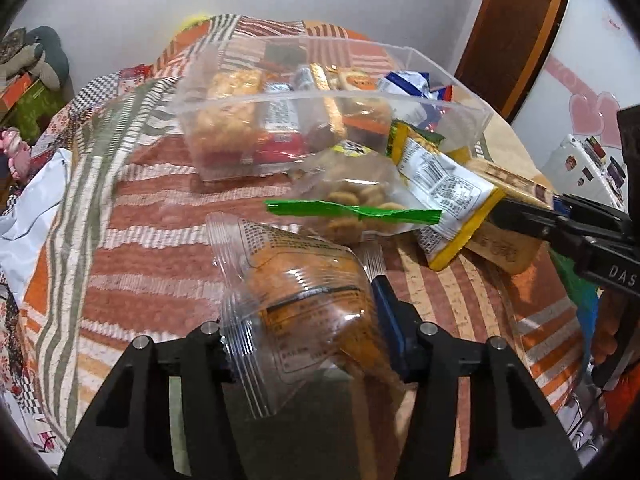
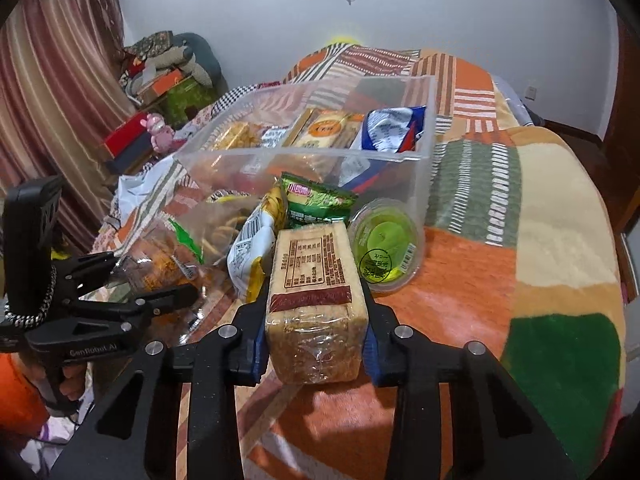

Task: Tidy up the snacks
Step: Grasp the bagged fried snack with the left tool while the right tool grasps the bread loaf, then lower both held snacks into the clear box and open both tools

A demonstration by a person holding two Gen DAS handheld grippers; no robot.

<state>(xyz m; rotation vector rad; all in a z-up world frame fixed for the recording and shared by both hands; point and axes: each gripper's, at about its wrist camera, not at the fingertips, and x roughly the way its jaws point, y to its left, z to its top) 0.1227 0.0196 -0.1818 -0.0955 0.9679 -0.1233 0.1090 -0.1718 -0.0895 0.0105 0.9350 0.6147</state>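
Both tongs are gripping snack packs over a patchwork orange, cream and green blanket that is covering the bed. Left gripper is pinching a clear plastic bag of orange crisps between its blue pads, the bag tilting up toward the blanket's middle. Beside it, a see-through bag of round biscuits with a green sealing strip is lying against a yellow-and-white printed sachet. Further right, the right gripper is clamping a tan rectangular wrapped biscuit block with a dark red band, its jaws standing narrow against both long sides. A green foil snack packet is sitting just behind that block, and a round clear tub with a green lid is resting on its side just to the right. Behind them all, a clear rectangular plastic bin is holding several packs toward the blanket's far edge.
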